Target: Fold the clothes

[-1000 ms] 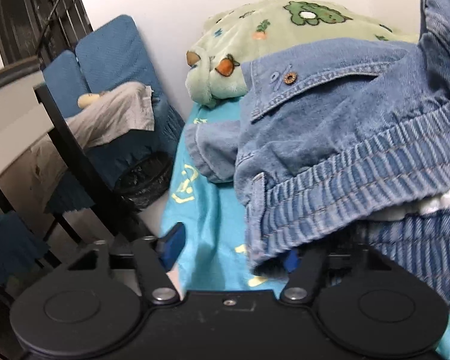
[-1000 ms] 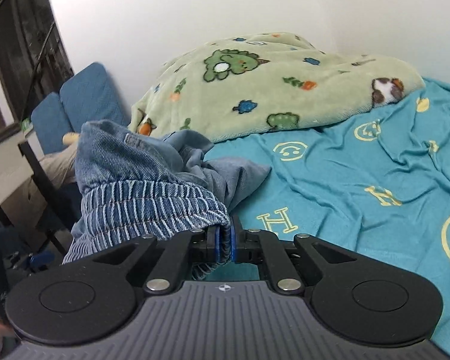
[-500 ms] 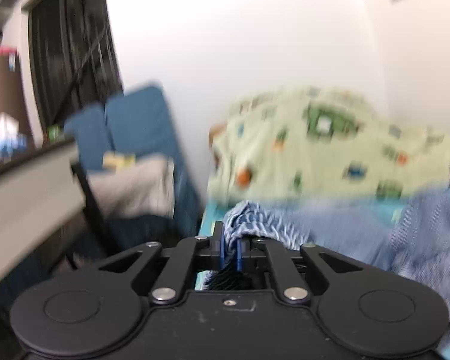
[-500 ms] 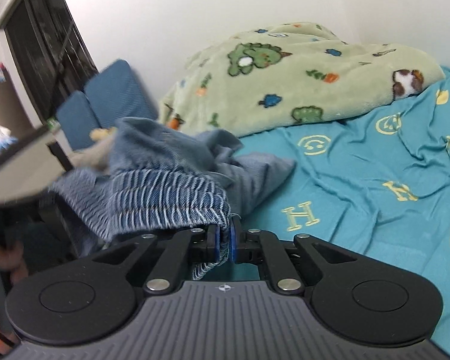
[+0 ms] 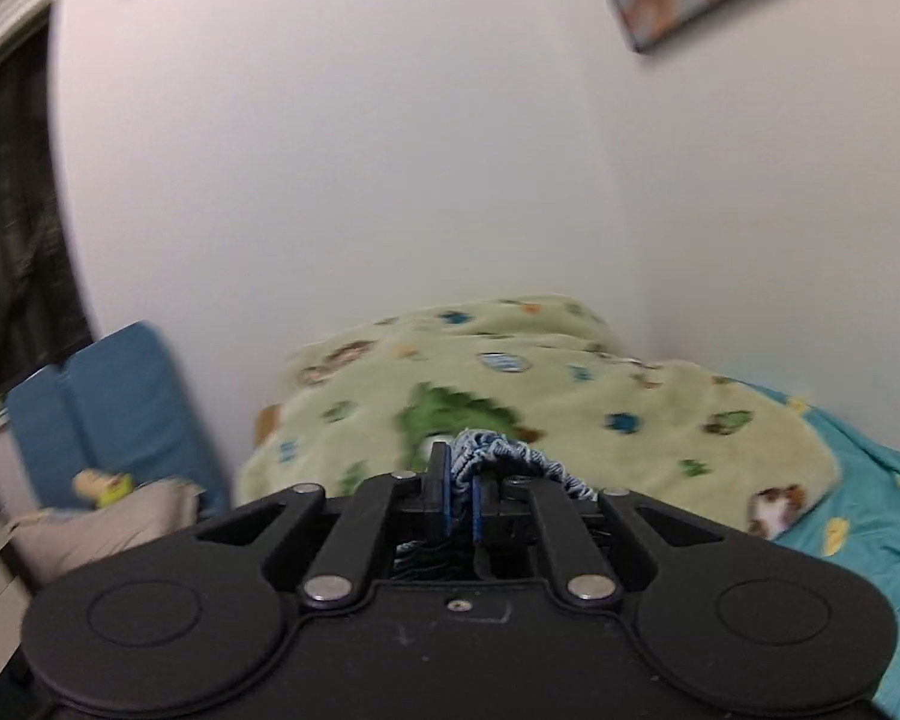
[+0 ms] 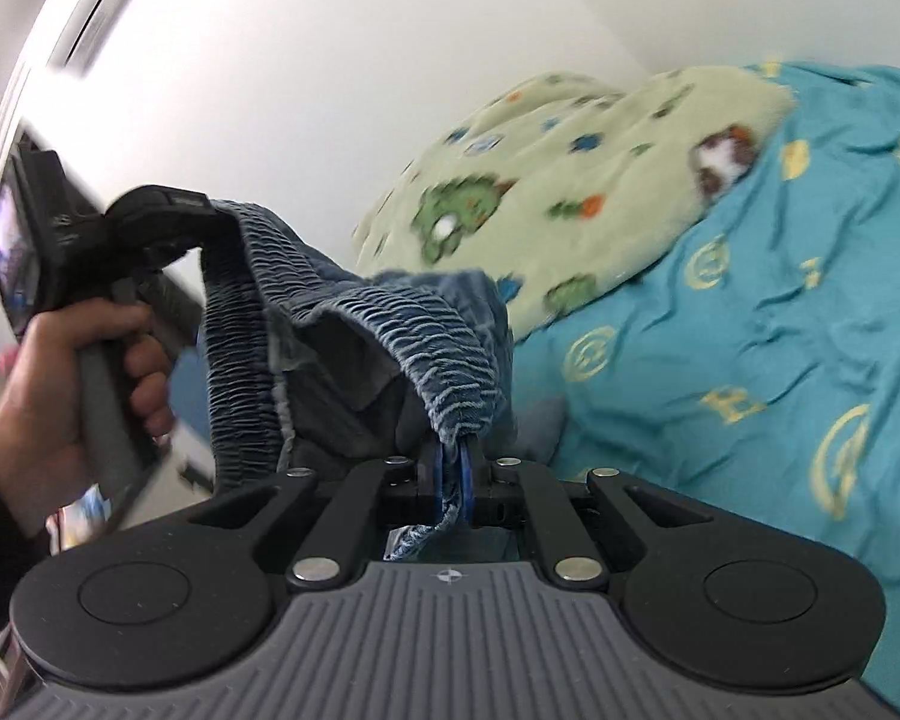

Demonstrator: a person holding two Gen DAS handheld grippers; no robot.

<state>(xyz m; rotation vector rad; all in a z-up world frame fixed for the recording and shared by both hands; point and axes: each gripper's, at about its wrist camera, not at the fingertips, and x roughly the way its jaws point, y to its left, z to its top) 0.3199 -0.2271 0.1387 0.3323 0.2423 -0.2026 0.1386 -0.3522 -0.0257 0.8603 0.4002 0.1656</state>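
A blue denim garment (image 6: 354, 354) with a ribbed elastic waistband hangs in the air above the bed. My right gripper (image 6: 450, 480) is shut on one end of the waistband. My left gripper (image 5: 459, 495) is shut on the other end (image 5: 510, 453); only a small bunch of ribbed denim shows past its jaws. In the right wrist view the left gripper (image 6: 150, 222) is up at the left, held by a hand, with the waistband stretched between the two grippers. The rest of the garment hangs below and is mostly hidden.
A teal bedsheet (image 6: 750, 324) with yellow symbols covers the bed. A pale green cartoon-print blanket (image 5: 570, 396) is heaped at the head against the white wall. A blue chair (image 5: 114, 408) with beige cloth (image 5: 102, 522) stands left of the bed.
My left gripper went from open beside the denim to shut on the waistband and rose. Both grippers lifted the garment off the bed, and the waistband now spreads between them.
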